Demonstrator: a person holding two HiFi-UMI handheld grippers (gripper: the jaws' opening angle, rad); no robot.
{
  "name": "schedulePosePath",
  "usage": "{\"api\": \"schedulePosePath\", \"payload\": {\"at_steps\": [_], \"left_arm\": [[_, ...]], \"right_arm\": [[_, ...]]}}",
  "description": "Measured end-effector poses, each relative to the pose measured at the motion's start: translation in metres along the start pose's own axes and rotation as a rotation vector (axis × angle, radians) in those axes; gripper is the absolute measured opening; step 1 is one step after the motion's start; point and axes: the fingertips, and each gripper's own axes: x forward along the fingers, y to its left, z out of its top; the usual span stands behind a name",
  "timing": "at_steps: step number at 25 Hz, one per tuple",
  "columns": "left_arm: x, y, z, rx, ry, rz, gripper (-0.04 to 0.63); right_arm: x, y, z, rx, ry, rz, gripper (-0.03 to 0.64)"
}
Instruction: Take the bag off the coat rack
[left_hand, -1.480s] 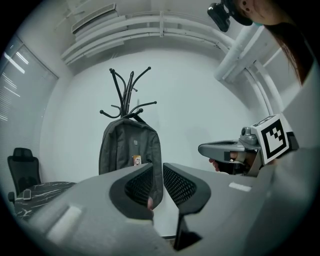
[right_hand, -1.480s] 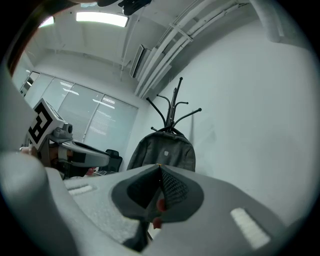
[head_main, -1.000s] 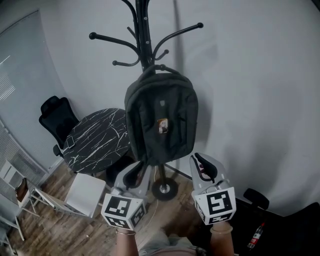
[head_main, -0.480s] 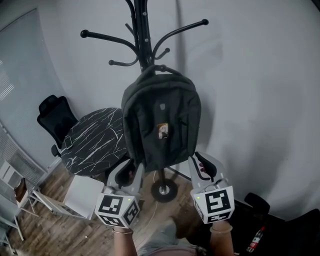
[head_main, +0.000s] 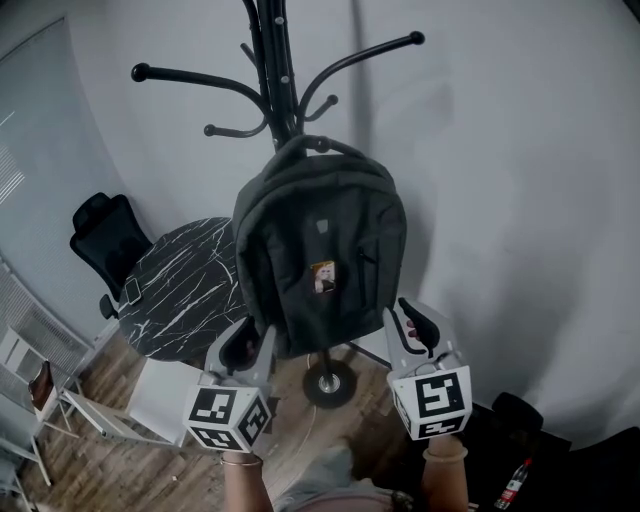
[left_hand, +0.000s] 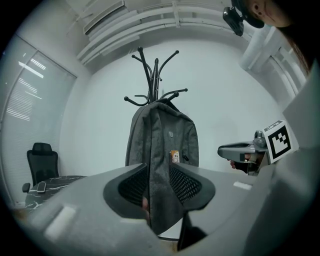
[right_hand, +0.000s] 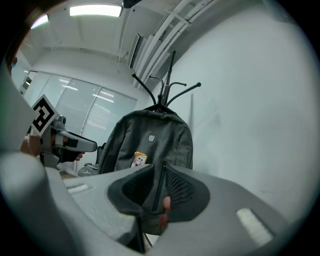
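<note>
Two grippers flank the hanging bag in the head view, the left gripper and right gripper at its lower corners, probably to brace it. Its handle loops over the coat rack. Left gripper view: jaws partly apart, just been opening, the bag framed beyond them, ungripped. Right gripper view: a narrower gap, likewise opening, nothing pinched.

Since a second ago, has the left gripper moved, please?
Yes: the left gripper shifted left, away from the rack base; its jaws have been opening, bag between them ungripped.
</note>
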Motion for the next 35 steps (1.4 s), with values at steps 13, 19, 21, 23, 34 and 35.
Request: {"api": "schedulePosePath", "payload": {"at_steps": [13,19,21,23,34,35], "left_arm": [[0.025,0.032,-0.01,-0.016,0.039,0.04,0.167],[0.035,0.04,-0.015,-0.019,0.055,0.034,0.178],[0.037,0.042,-0.015,-0.016,0.055,0.031,0.178],[0.038,0.045,-0.015,-0.01,0.057,0.03,0.178],[0.06,0.048,-0.036,-0.003,0.128,-0.006,0.21],[0.062,0.048,-0.038,-0.004,0.134,-0.01,0.21]], "right_arm": [[0.032,-0.022,-0.017,0.012,0.035,-0.044,0.101],[0.046,-0.03,-0.028,0.014,0.054,-0.061,0.12],[0.051,-0.032,-0.031,0.02,0.062,-0.065,0.129],[0.056,-0.034,-0.036,0.027,0.072,-0.068,0.135],[0.083,-0.044,-0.068,0.05,0.146,-0.075,0.155],[0.084,-0.046,-0.071,0.053,0.153,-0.076,0.16]]}}
